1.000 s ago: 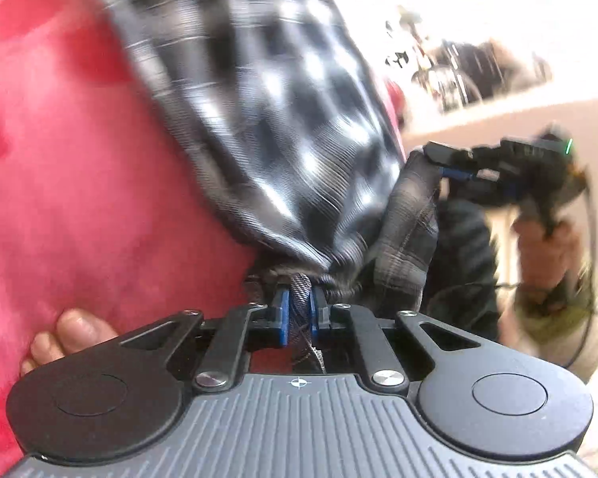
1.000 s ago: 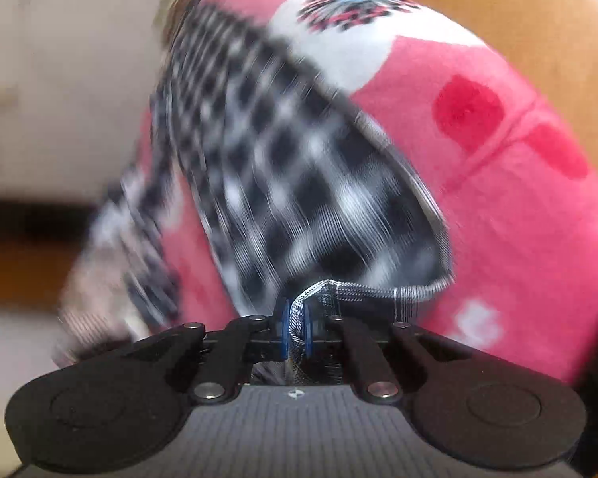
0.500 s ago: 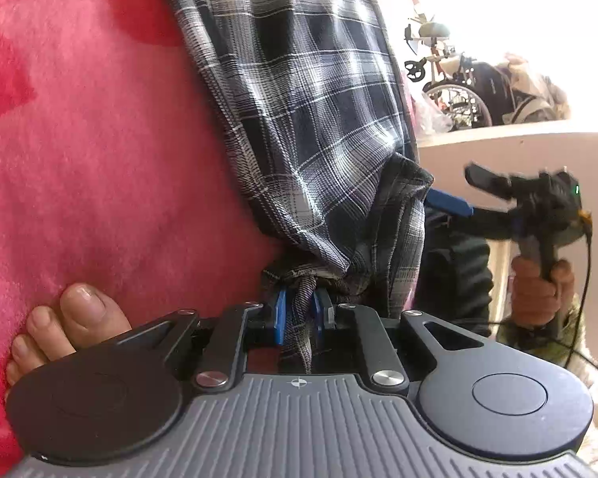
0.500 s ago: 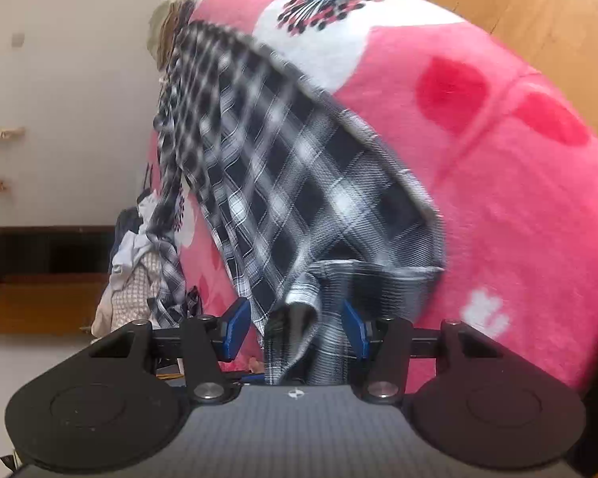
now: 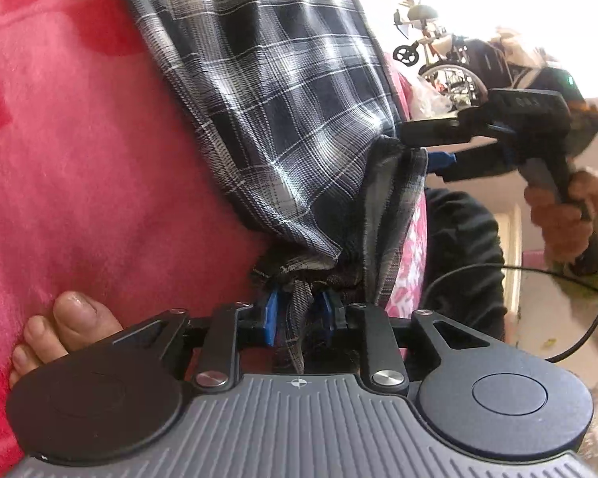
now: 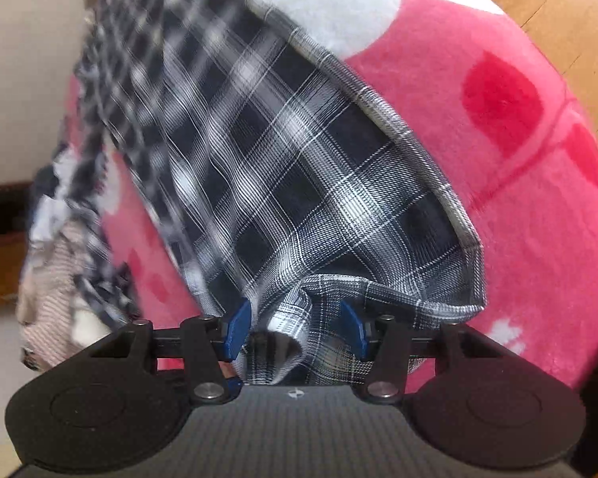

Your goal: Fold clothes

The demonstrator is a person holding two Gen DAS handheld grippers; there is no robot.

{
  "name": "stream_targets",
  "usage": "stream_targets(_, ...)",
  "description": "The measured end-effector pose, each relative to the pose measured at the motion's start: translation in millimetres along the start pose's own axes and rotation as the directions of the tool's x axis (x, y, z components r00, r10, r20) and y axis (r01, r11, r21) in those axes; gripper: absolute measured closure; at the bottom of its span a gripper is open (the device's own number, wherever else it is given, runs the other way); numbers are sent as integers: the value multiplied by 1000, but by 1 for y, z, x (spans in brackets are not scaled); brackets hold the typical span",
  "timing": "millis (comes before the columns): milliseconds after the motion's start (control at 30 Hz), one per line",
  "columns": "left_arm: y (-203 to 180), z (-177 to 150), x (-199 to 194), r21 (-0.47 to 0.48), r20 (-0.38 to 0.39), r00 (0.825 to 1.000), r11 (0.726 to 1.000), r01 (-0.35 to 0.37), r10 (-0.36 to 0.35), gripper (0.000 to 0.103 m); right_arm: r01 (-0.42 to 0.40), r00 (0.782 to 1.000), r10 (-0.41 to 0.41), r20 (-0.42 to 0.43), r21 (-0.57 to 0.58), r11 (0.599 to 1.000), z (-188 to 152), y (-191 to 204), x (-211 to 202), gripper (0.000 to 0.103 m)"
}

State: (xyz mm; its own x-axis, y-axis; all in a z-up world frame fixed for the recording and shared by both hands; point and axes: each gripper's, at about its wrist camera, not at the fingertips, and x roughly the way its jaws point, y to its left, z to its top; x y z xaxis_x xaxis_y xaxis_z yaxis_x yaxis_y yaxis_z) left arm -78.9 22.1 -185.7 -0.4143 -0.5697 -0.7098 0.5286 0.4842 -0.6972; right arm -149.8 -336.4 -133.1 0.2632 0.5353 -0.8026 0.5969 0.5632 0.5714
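Plaid shirt [image 5: 283,91] stretched lengthwise across pink blanket [image 5: 79,167], black-white check, hem bunched. Left gripper [image 5: 299,314] just opening, cloth strip loose between. Right gripper [image 6: 295,328] parted, just narrowing, fold slack inside.

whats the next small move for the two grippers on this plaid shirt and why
Probably draw both grippers back. The right gripper has just opened, the left gripper is opening, and the plaid shirt lies loose between the pads on the pink blanket.

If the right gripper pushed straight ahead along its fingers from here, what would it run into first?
Most likely the plaid shirt: a fold of it already lies between the open blue pads of the right gripper, whose jaws have just closed slightly. The pink blanket seems to lie beneath it, though depth is unclear.
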Motion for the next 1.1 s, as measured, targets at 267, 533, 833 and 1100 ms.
stream_targets(267, -6, -4, 2, 62, 4, 1000, 998, -6, 6, 81, 89, 993, -93, -68, -62, 994, -2, 19, 14, 87)
stream_targets(533, -12, -15, 6, 137, -67, 997, 990, 40, -31, 81, 94, 995, -99, -27, -147, 985, -61, 2, -38, 99)
stream_targets(833, -38, -27, 30, 277, -234, 972, 957, 84, -18, 81, 282, 959, -283, 2, -105, 954, -126, -76, -75, 99)
stream_targets(1100, -52, -32, 43, 356, -290, 955, 933, 46, 64, 76, 452, 891, -427, 153, -373, 811, -143, -38, -75, 89)
